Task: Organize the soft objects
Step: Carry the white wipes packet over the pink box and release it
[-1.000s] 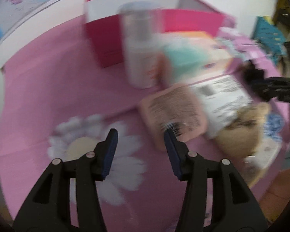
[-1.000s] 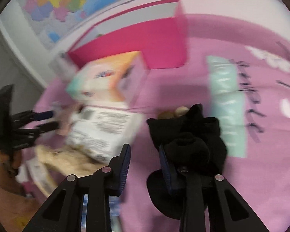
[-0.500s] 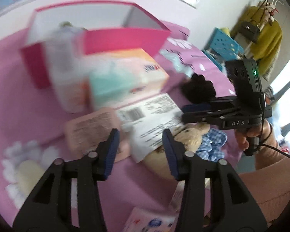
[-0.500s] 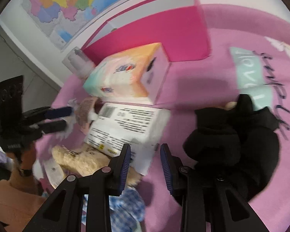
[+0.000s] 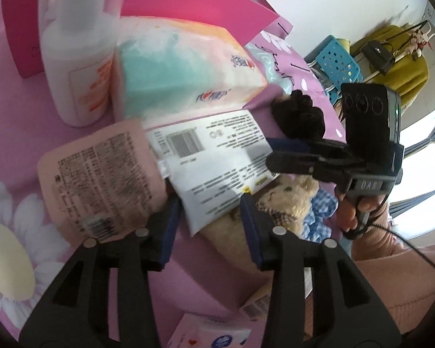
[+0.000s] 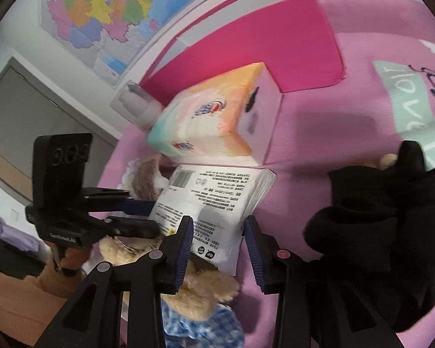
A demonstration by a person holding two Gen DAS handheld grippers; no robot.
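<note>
A: Where do the two grippers stand?

B: The left gripper (image 5: 207,203) has its jaws apart, empty, with the near corner of the white tissue pack (image 5: 214,159) lying in the gap between them. The right gripper (image 6: 217,229) is also spread and empty, and the opposite end of the same pack (image 6: 211,200) sits between its jaws.

A: And the soft things?

B: The teddy bear (image 5: 287,203) lies under that pack, its head just past the left gripper's right jaw; from the right wrist its tan fur (image 6: 208,287) and blue checked clothing show below the jaws. The black sock bundle (image 6: 385,223) lies well to the right of the right jaws. The pink pack (image 5: 101,177) is just left of the left jaws, touching the white pack.

A: How will they handle?

B: I judge the tissue pack light, squashy and film-wrapped, so slippery; pinch across its thick middle, not the flimsy sealed edge. The bear should be light and compressible; take the body, since the clothing may slide off.

A: Anything rigid nearby?

B: The lotion bottle (image 5: 72,58) and the tissue box (image 5: 182,69) stand beyond the jaws, before the pink bin (image 6: 246,52). I would leave those be.
</note>
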